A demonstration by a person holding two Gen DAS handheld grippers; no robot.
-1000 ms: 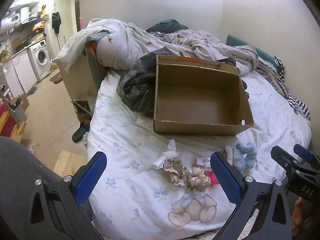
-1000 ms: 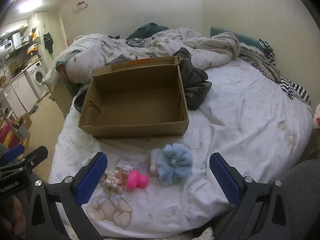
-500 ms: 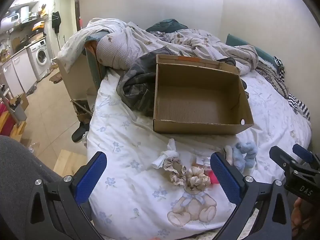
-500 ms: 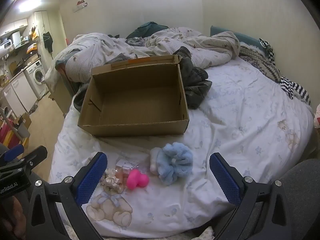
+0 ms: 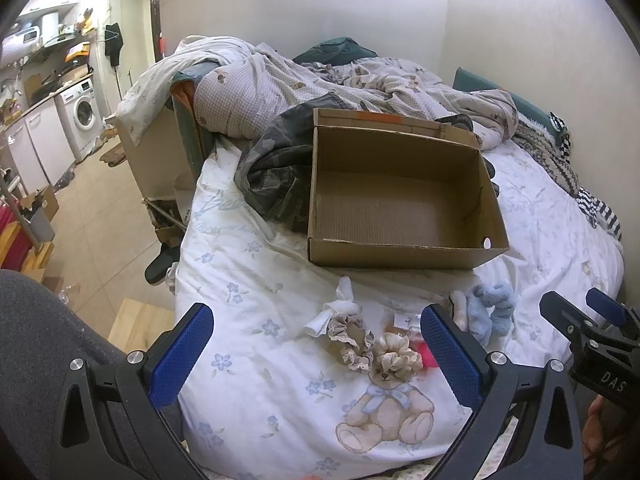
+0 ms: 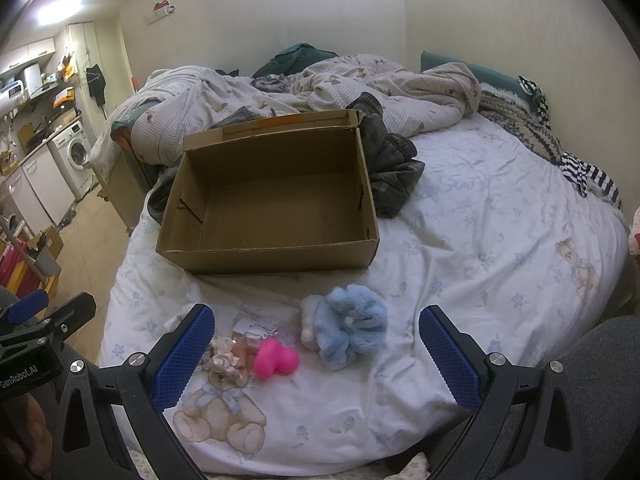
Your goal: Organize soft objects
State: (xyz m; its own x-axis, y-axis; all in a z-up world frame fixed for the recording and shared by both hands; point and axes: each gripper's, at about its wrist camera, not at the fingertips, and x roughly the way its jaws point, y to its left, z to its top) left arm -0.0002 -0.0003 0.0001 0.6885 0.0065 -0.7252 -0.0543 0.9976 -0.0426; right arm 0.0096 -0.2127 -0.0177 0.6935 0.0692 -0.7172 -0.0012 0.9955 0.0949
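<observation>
An empty open cardboard box (image 5: pixel 400 204) (image 6: pixel 276 208) sits on the bed. In front of it lie a fluffy blue scrunchie (image 6: pixel 352 326) (image 5: pixel 492 312), a pink soft object (image 6: pixel 276 358), a small packet (image 6: pixel 252 330), beige frilly scrunchies (image 5: pixel 372 350) (image 6: pixel 224 360) and a white cloth piece (image 5: pixel 340 308). My left gripper (image 5: pixel 316 352) is open and empty above the beige scrunchies. My right gripper (image 6: pixel 316 356) is open and empty above the pink object and blue scrunchie.
The bed sheet (image 6: pixel 480 240) has a printed teddy bear (image 5: pixel 388 412). A rumpled duvet (image 5: pixel 320 80) and dark clothes (image 5: pixel 276 176) lie behind and beside the box. The bed's left edge drops to the floor (image 5: pixel 100 220); a washing machine (image 5: pixel 82 114) stands far left.
Both views shift very slightly; the grippers stay open and the objects on the bed have not moved.
</observation>
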